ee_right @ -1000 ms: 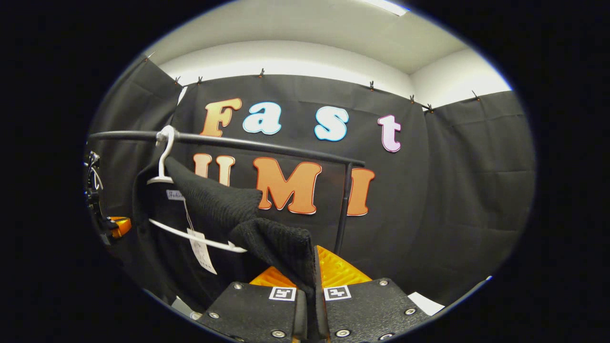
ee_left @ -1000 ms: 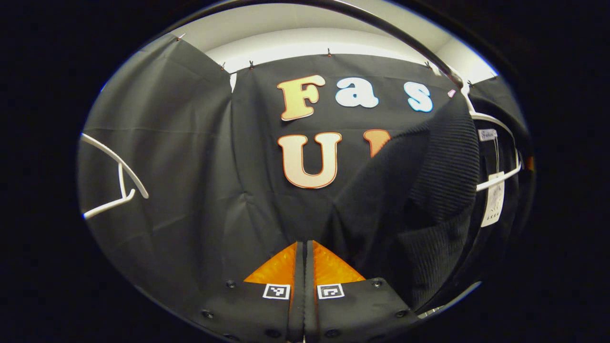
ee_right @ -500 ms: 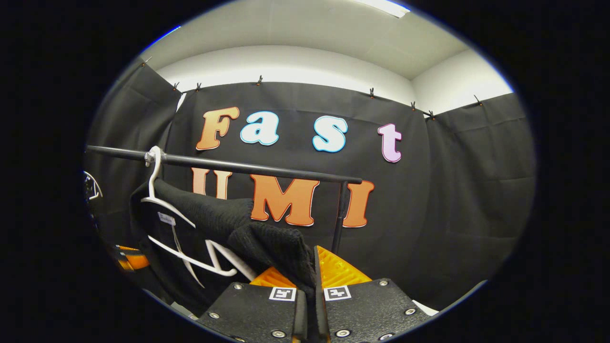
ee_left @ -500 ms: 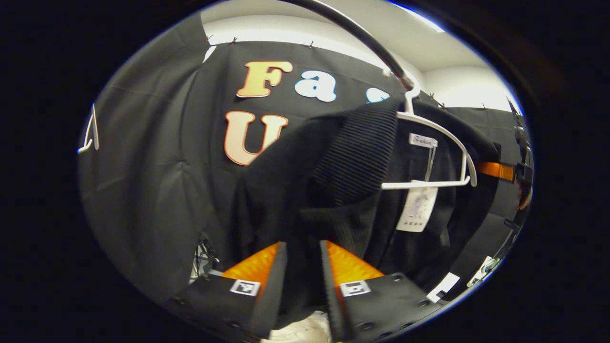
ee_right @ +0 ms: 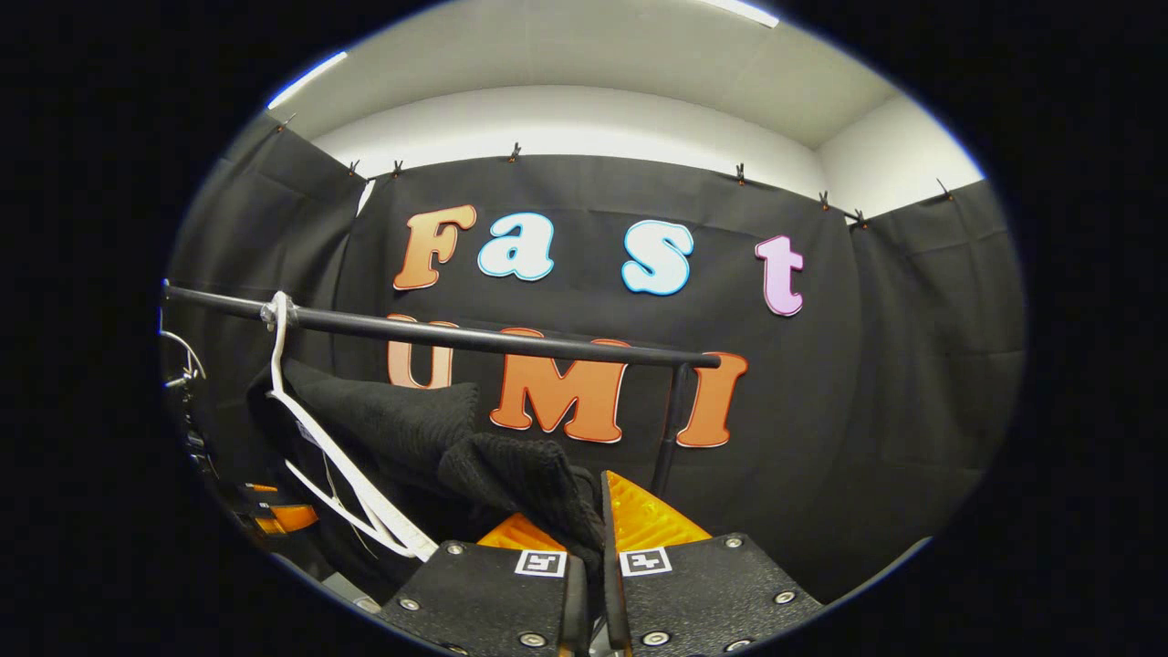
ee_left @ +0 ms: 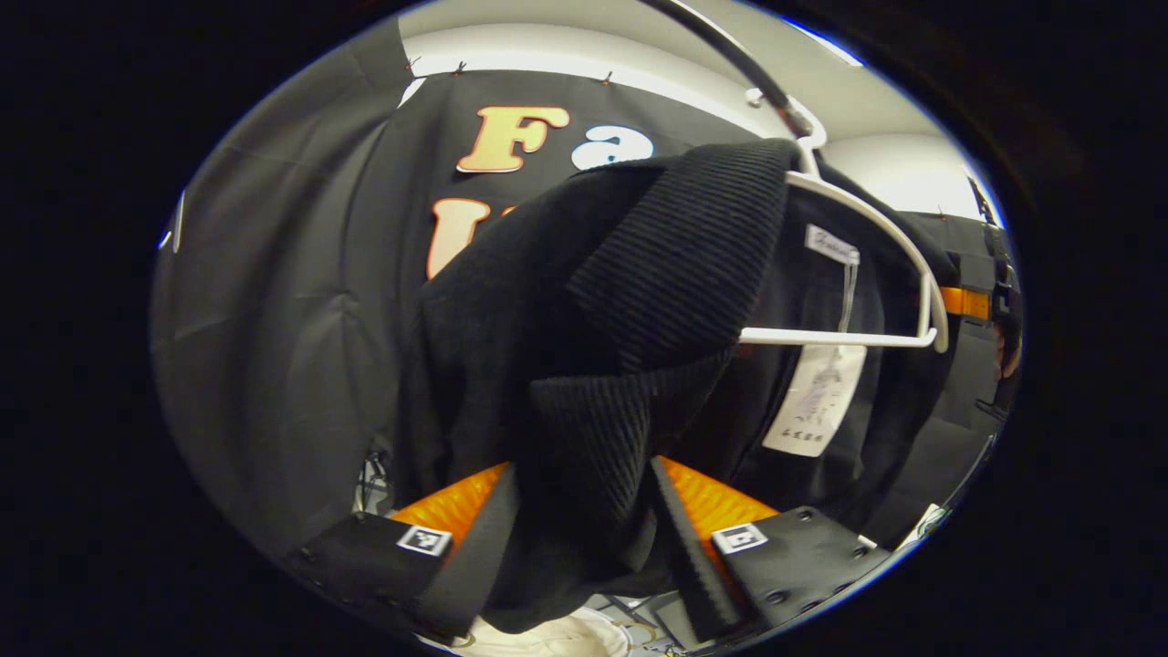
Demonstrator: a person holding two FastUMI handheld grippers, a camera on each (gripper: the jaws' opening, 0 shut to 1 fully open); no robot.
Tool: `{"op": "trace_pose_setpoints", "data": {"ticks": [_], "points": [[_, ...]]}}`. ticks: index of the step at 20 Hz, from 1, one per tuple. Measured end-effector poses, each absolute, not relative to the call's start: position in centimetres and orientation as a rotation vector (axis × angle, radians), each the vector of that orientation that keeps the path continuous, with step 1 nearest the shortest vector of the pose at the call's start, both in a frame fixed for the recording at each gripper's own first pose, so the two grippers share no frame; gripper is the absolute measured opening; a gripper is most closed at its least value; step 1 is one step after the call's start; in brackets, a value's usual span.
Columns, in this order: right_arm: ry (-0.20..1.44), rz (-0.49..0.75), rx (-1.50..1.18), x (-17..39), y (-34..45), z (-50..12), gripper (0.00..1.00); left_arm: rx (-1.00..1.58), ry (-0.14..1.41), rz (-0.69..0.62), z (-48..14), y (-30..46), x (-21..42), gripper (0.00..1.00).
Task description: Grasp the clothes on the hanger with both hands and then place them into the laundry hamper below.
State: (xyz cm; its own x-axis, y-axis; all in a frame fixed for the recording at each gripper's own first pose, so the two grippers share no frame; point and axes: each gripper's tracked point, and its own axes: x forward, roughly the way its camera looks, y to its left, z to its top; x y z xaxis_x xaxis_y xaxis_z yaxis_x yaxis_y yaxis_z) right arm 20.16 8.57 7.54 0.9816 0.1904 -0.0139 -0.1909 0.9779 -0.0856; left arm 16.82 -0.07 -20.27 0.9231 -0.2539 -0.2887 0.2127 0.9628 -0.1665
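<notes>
On the rail's near side, my right gripper (ee_right: 591, 538) is clamping the black sweater (ee_right: 511, 470); my left gripper (ee_left: 584, 538) is spread, probably closing best on its thick fold.

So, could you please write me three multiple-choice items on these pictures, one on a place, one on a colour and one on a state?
1. Where does the white hanger hook on?
A. the black rail
B. a wall peg
C. a door handle

2. What colour is the knit garment?
A. red
B. white
C. black

3. How does the left hand-held gripper stand?
A. shut with nothing in it
B. open around the garment's fabric
C. resting on the floor

Answers: 1 A, the hanger's hook loops over the black rail in the right gripper view. 2 C, the ribbed knit is black in both views. 3 B, its jaws stand apart with fabric hanging between them.
</notes>
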Motion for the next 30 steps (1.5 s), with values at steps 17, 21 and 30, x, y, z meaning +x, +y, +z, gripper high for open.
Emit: {"op": "trace_pose_setpoints", "data": {"ticks": [17,21,30], "points": [[0.238,0.6,0.351,27.4,16.1,-9.6,0.08,0.012,0.125,0.172,-12.1,18.3,20.2,0.07],[0.344,0.589,0.409,27.6,18.2,-15.1,0.08,0.104,0.16,0.158,-13.7,18.5,19.4,0.07],[0.585,0.487,0.337,23.7,21.2,-27.5,0.07,-0.011,0.42,0.223,-24.7,23.2,16.1,0.07]]}}
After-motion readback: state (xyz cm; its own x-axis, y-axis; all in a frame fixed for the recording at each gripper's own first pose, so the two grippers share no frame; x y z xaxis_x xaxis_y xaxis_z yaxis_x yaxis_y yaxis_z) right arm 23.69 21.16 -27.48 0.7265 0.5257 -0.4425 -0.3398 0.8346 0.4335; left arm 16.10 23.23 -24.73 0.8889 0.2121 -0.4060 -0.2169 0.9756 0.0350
